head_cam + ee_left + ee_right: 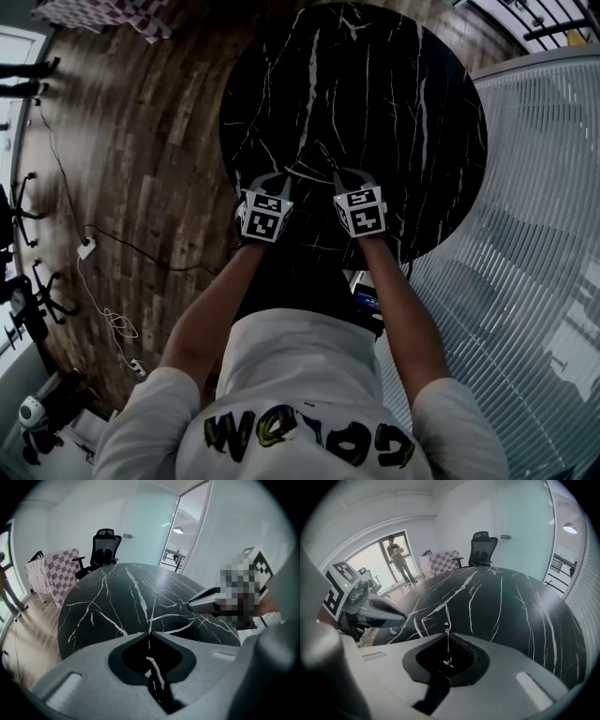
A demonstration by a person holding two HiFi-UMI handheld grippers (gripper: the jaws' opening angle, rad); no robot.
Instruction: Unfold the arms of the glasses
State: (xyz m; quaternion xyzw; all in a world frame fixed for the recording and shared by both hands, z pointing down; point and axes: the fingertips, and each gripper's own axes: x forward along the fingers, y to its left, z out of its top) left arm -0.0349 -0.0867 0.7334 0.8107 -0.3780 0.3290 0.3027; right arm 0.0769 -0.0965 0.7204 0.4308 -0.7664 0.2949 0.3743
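The glasses are thin wire-framed and hard to make out against the round black marble table. They hang between my two grippers near the table's front edge. My left gripper is shut on one thin wire arm, which rises out of its jaws toward the lens rims. My right gripper is shut on the other arm, a fine wire standing in its closed jaws. Each gripper shows in the other's view, the right one and the left one.
A ribbed glass wall runs along the table's right side. An office chair and a checkered-cloth table stand beyond the far edge. Cables lie on the wooden floor at left. A person stands by the window.
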